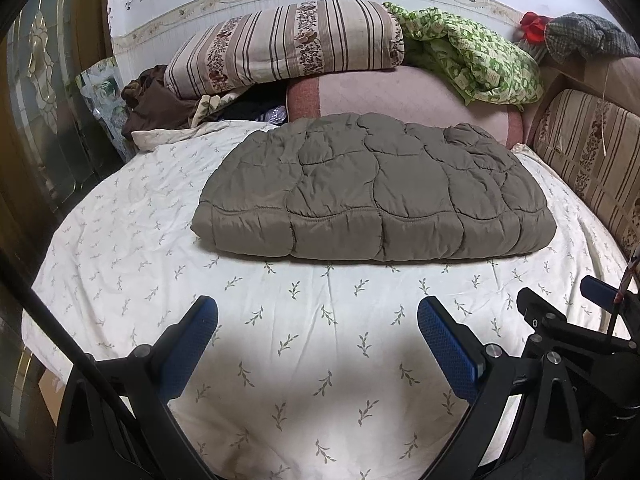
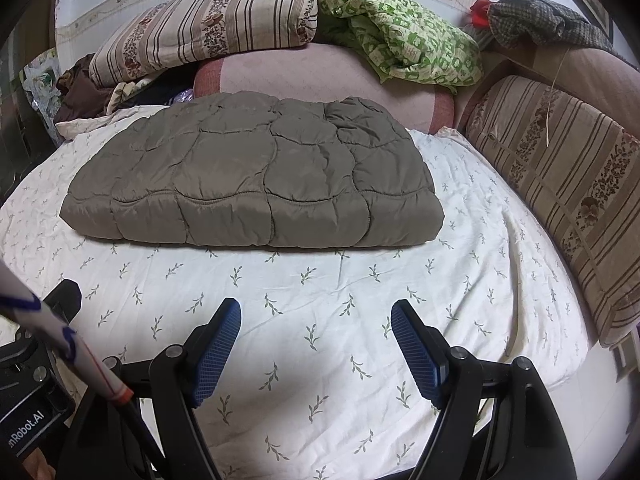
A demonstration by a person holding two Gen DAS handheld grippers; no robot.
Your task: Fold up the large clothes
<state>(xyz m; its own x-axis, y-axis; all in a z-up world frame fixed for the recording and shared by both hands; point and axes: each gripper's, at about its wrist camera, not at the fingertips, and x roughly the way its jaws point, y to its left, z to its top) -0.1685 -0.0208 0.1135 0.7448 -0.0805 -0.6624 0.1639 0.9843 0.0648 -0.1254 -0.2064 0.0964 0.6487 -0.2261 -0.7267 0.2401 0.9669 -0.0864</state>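
A grey-brown quilted padded garment (image 1: 372,192) lies folded into a thick rectangle on the white leaf-print bed sheet (image 1: 132,240); it also shows in the right wrist view (image 2: 252,184). My left gripper (image 1: 318,320) is open and empty, held above the sheet short of the garment's near edge. My right gripper (image 2: 316,320) is open and empty too, also short of the near edge. The right gripper's body shows at the right edge of the left wrist view (image 1: 560,320).
Behind the garment lie a pink round cushion (image 1: 400,92), a striped folded quilt (image 1: 280,44), a green patterned cloth (image 1: 472,60) and a brown cloth heap (image 1: 152,100). A striped padded bolster (image 2: 560,184) lines the right side. A wooden door (image 1: 48,100) stands left.
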